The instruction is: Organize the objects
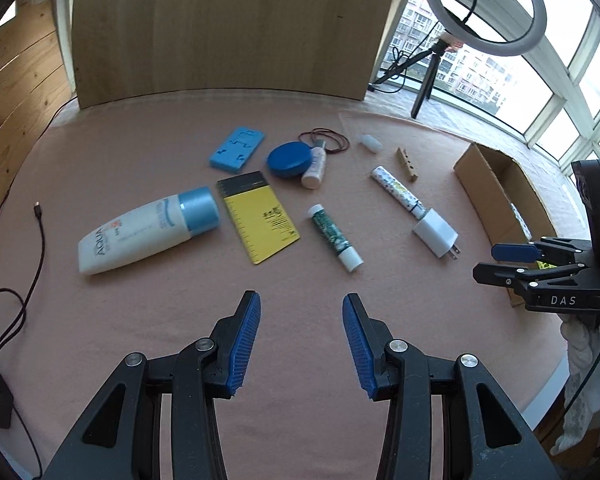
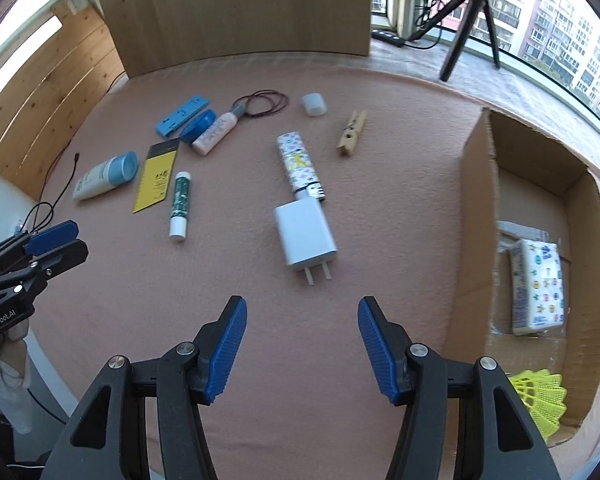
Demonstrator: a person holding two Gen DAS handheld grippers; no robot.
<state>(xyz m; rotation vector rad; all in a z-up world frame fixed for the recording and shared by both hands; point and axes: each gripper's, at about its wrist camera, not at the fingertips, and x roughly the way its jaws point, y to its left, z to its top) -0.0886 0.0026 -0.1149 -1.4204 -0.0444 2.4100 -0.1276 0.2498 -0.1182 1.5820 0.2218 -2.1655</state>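
Observation:
Loose items lie on a pink felt table (image 1: 140, 312): a white AQUA bottle (image 1: 148, 232), a yellow card (image 1: 262, 220), a green tube (image 1: 334, 238), a patterned tube (image 1: 396, 190), a white charger (image 1: 436, 236) (image 2: 306, 234), a wooden clothespin (image 2: 352, 132), a blue round tin (image 1: 289, 159), a pink bottle (image 1: 315, 166), and a blue tray (image 1: 238, 148). My left gripper (image 1: 301, 344) is open and empty above bare felt. My right gripper (image 2: 302, 350) is open and empty, just short of the charger, left of the cardboard box (image 2: 476, 216).
The box holds a tissue pack (image 2: 538, 286) and a yellow shuttlecock (image 2: 540, 400). A hair band (image 2: 266, 102) and a white cap (image 2: 314, 104) lie at the back. A wooden panel (image 1: 228, 28) stands behind, a ring light tripod (image 1: 426, 80) at right, and cables (image 1: 16, 272) at left.

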